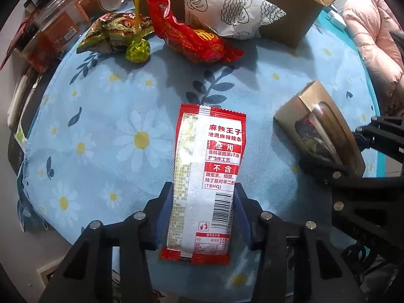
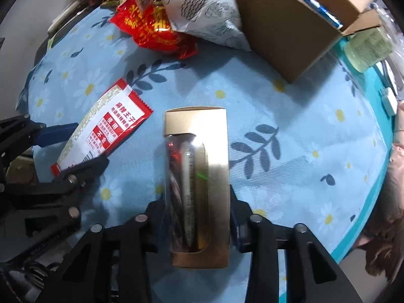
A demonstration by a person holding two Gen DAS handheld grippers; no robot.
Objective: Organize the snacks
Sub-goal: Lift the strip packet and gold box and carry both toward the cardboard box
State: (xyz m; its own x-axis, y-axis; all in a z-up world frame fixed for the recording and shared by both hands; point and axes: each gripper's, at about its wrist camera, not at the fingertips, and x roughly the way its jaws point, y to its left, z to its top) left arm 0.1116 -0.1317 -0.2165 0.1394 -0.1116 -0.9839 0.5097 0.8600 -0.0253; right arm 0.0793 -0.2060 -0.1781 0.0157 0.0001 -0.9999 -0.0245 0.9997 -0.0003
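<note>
Reading "麻辣王子" and "(TBHQ)", red-white snack packet [image 1: 204, 176] between left gripper [image 1: 203, 197] pads

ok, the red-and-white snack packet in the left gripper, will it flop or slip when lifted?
Likely floppy: the red-and-white packet is a thin flat film pouch, so the free end past the left gripper may droop. Glossy film suggests it could slide between the pads. Probably light, given how flat it looks.

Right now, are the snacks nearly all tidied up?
Not nearly. Some packets already show inside the cardboard box. In hand: the left gripper holds a red-and-white snack packet, the right gripper a gold window box. Still on the tablecloth: a red bag, white patterned bag, green lollipop and green-gold packet.
</note>
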